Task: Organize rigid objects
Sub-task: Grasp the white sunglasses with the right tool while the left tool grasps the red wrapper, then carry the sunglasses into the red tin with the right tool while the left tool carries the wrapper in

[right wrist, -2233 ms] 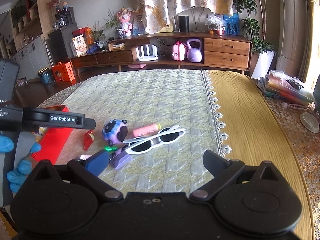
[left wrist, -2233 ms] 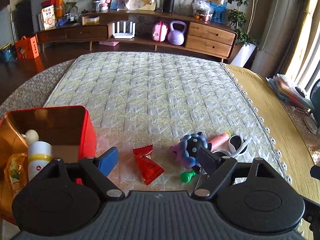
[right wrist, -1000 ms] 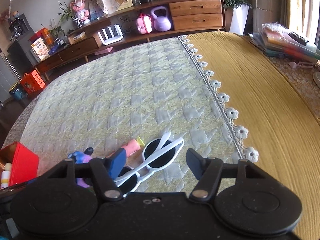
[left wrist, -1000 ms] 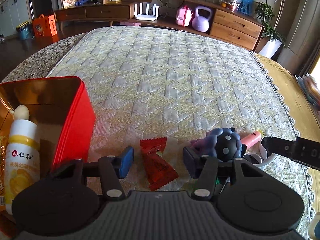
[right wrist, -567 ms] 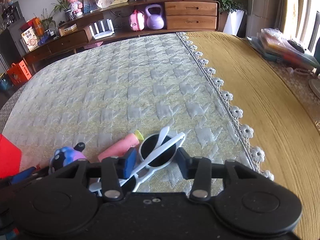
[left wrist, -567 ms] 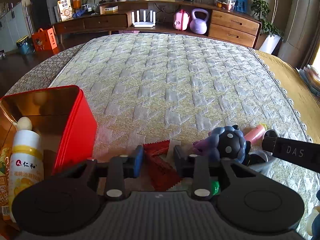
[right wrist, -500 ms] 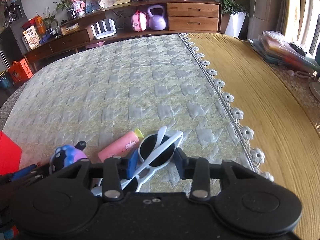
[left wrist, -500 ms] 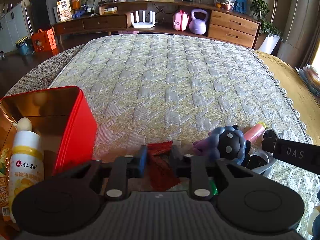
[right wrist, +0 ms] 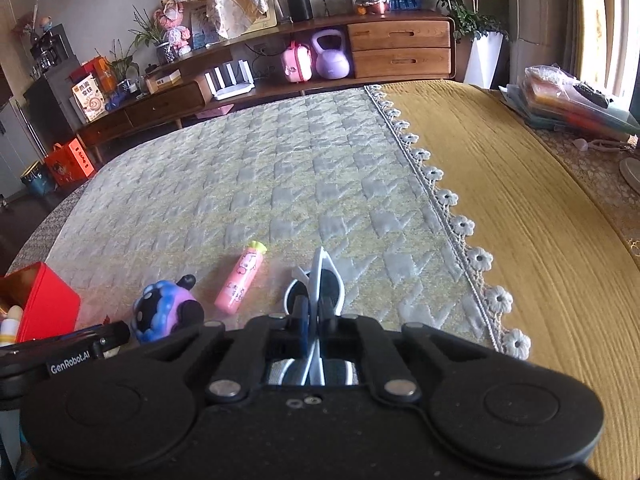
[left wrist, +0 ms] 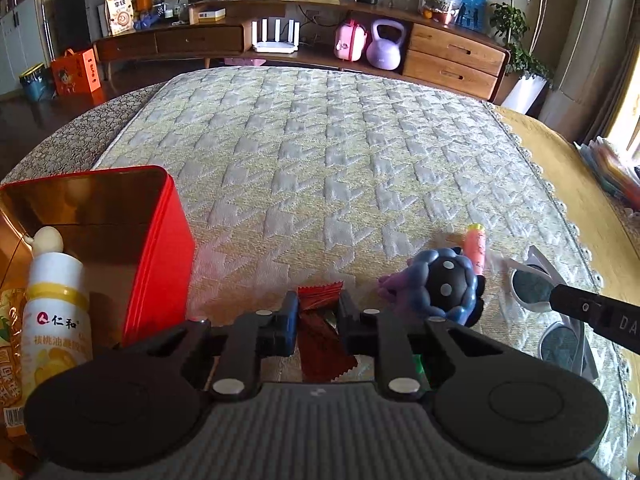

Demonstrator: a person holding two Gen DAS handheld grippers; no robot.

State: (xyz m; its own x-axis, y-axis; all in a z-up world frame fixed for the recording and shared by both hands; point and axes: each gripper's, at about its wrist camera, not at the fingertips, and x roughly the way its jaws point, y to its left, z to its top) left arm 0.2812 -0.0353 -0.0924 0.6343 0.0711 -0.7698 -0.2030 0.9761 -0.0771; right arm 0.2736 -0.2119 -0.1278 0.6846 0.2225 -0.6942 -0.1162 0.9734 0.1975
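Note:
My left gripper (left wrist: 318,312) is shut on a red snack packet (left wrist: 320,334) that lies on the quilted cloth just right of the red tin box (left wrist: 160,236). My right gripper (right wrist: 314,314) is shut on the white sunglasses (right wrist: 320,280), which stand on edge between the jaws; they also show in the left wrist view (left wrist: 536,284). A blue-purple spotted toy (left wrist: 444,286) and a pink tube (left wrist: 476,248) lie between the two grippers. The toy (right wrist: 164,312) and the tube (right wrist: 240,284) also show in the right wrist view.
The red tin box holds a white lotion bottle (left wrist: 56,304) and a yellow packet (left wrist: 8,344). A small green object (left wrist: 420,368) lies under the left gripper's right finger. A yellow cloth (right wrist: 520,208) covers the right side. Stacked folders (right wrist: 568,100) lie far right.
Both grippers have closed: the left on the red packet, the right fully on the sunglasses, which have turned up on edge. Both views have lifted slightly.

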